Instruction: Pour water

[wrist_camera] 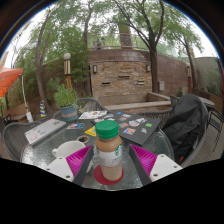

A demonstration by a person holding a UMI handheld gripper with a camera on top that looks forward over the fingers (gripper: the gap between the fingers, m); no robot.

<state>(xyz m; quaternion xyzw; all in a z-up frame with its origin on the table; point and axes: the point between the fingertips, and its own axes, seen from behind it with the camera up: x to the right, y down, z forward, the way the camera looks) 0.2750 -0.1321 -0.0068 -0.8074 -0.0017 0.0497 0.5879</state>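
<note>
A bottle (108, 150) with a green cap and pale beige contents stands upright on a round red coaster (99, 180) on the glass table (150, 135). My gripper (108, 162) is open. The bottle stands between the fingers, and a small gap shows between it and the magenta pads (84, 162) on either side. A white cup (70, 148) sits on the table just left of the left finger, a little farther away.
Papers and cards (118, 124) lie spread over the middle of the table, with a flat grey book or tablet (45, 130) at the far left. A potted plant (66, 99) stands behind. A dark bag or chair (186, 125) is at the right. A stone wall (120, 75) stands beyond.
</note>
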